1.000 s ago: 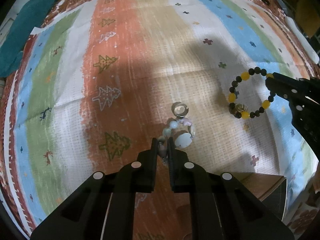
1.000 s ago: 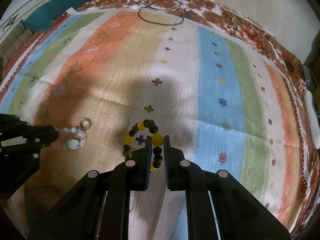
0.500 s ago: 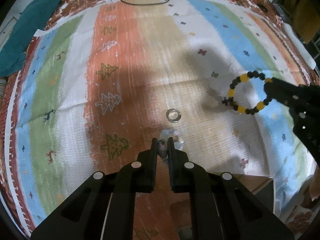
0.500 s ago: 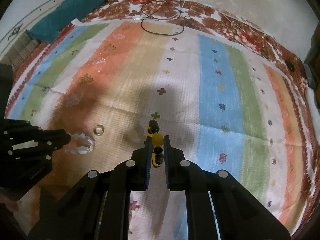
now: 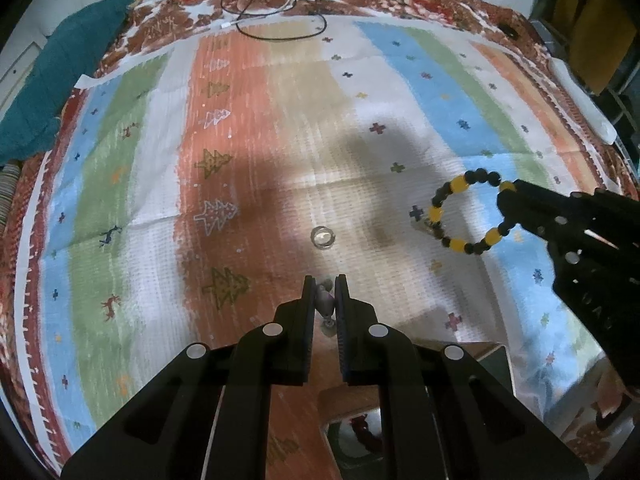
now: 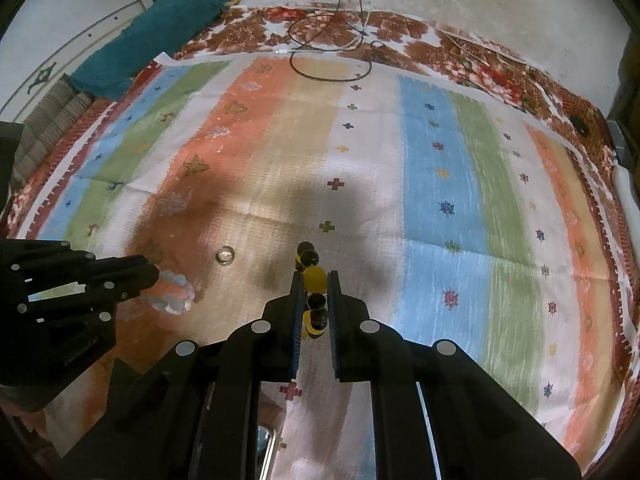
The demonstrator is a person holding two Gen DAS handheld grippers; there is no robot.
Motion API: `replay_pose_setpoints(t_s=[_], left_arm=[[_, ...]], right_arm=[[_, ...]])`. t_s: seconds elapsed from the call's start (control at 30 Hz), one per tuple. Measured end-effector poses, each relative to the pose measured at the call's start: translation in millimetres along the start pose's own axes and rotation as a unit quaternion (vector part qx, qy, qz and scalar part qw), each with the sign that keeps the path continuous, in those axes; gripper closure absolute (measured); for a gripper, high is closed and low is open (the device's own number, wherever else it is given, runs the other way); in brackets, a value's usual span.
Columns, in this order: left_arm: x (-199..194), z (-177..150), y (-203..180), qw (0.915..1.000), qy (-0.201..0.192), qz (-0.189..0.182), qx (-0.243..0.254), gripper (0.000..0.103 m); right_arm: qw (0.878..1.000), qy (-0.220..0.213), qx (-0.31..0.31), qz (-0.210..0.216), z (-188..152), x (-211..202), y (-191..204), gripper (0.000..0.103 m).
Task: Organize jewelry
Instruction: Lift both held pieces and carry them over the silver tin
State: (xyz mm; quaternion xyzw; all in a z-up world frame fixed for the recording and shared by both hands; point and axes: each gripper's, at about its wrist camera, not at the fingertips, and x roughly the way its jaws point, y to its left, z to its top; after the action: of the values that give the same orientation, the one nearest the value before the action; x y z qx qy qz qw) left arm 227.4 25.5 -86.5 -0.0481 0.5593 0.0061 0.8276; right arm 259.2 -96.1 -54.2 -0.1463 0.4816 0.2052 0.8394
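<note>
**Bracelets lifted clear of the striped cloth, one per hand**

Black-and-yellow bead bracelet (image 5: 466, 214) pinched at its rim by the right tongs (image 6: 314, 300), jaws nearly closed on a few beads, the loop hanging free above the striped cloth (image 5: 280, 140) so nothing drags. Pale bead bracelet (image 6: 174, 294) clamped the same way in the left tongs (image 5: 324, 298), jaws close together on a bead or two, the rest dangling off the tips. Clear ring (image 5: 323, 237) left lying alone on the cloth between the two, not yet collected. Wooden box (image 5: 420, 412) open just below the left tongs, probably the intended destination. Edge grips likely chosen to let each loop drop in cleanly.
</note>
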Motion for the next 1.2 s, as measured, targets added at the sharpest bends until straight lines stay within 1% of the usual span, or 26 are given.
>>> replay_pose_setpoints(t_s=[0.2,0.4,0.67,0.87,1.2], left_arm=[[-13,-4,-3,0.9999,-0.012,-0.002,0.000,0.094],[-35,-12,-8,0.9994,-0.035,-0.001,0.002,0.094],[-63,-23,-18,0.9976,-0.067,-0.017,0.009,0.094],[-63,-36,-26,0.9977,-0.064,-0.010,0.019,0.094],[-82,-50,-25,0.9960,-0.085,-0.026,0.009,0.094]], right_arm=[[1.000,-0.005,0.000,0.004,-4,-8,3,0.091],[1.000,-0.013,0.005,0.001,-9,-18,3,0.091],[0.999,-0.036,0.008,0.010,-14,-42,7,0.091],[0.999,-0.038,0.002,0.014,-25,-51,11,0.091],[0.998,-0.060,0.000,0.030,-40,-75,16,0.091]])
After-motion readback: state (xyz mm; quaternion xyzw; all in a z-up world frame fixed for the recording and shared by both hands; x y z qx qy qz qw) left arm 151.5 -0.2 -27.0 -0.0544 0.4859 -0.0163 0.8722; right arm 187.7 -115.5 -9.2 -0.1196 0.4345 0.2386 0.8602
